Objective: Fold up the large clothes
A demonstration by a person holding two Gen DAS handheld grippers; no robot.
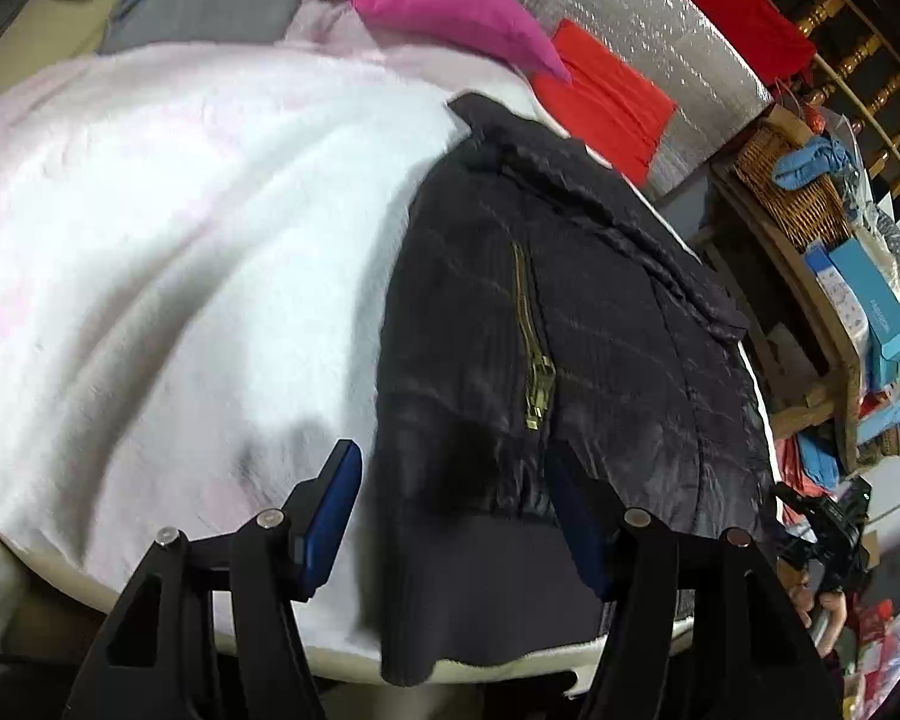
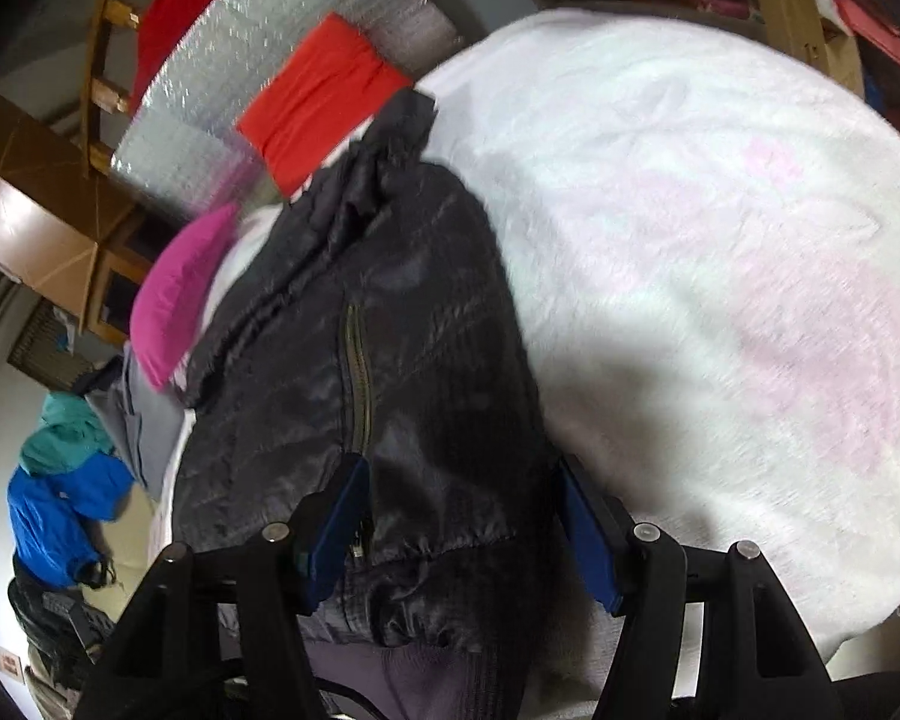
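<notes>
A black quilted jacket [image 1: 570, 330] with a brass zipper [image 1: 534, 360] lies on a white fleece blanket [image 1: 180, 252]. Its ribbed hem hangs over the near edge. My left gripper [image 1: 450, 516] is open, its blue pads either side of the hem, the jacket under them. In the right wrist view the same jacket [image 2: 390, 330] lies on the blanket [image 2: 720, 240]. My right gripper [image 2: 462, 528] is open over the jacket's hem corner, holding nothing.
A pink pillow [image 1: 444, 0], a red cloth [image 1: 606, 102] and grey clothes [image 1: 210, 0] lie at the far side, with silver foil sheeting [image 1: 660, 18] behind. A cluttered wooden shelf with a wicker basket [image 1: 792, 192] stands right. Blue and teal clothes [image 2: 60, 480] are piled left.
</notes>
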